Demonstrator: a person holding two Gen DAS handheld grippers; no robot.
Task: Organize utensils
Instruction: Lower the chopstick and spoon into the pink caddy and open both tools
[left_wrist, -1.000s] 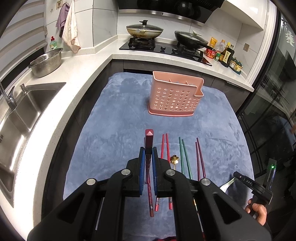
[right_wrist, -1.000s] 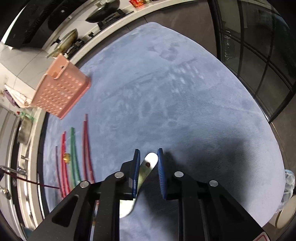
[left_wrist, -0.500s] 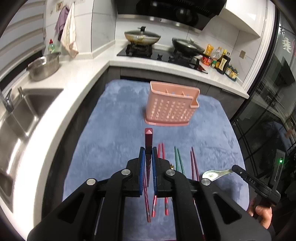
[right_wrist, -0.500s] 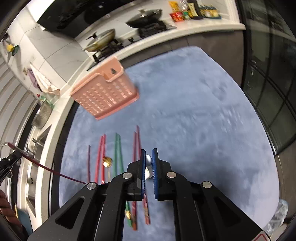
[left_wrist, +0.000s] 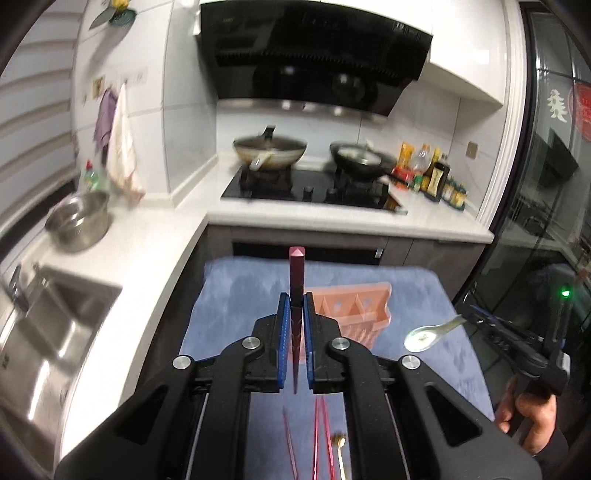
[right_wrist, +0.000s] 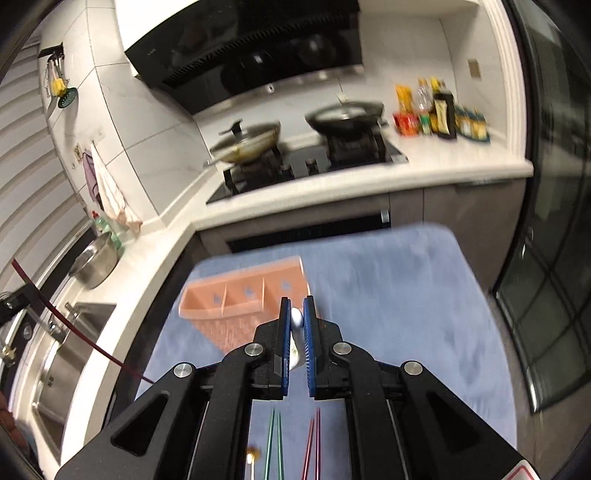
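My left gripper (left_wrist: 296, 303) is shut on a dark red chopstick (left_wrist: 296, 273) and holds it high above the blue mat (left_wrist: 236, 291). My right gripper (right_wrist: 296, 308) is shut on a white spoon (right_wrist: 296, 316); the spoon (left_wrist: 430, 333) also shows at the right of the left wrist view. The pink utensil basket (left_wrist: 354, 310) stands on the mat below and beyond both grippers, and it shows in the right wrist view (right_wrist: 240, 295). Red chopsticks (left_wrist: 319, 435), green chopsticks (right_wrist: 275, 443) and a gold spoon (left_wrist: 340, 443) lie on the mat near me.
A white counter (left_wrist: 155, 251) wraps the left and back, with a sink (left_wrist: 44, 332), a steel bowl (left_wrist: 79, 221), a stove (left_wrist: 306, 188) with two pans, and bottles (left_wrist: 436, 177). A glass door (right_wrist: 554, 258) is on the right.
Both grippers have risen and tilted up from the mat. The right gripper closed on the white spoon and lifted it. The basket now sits lower in both views.
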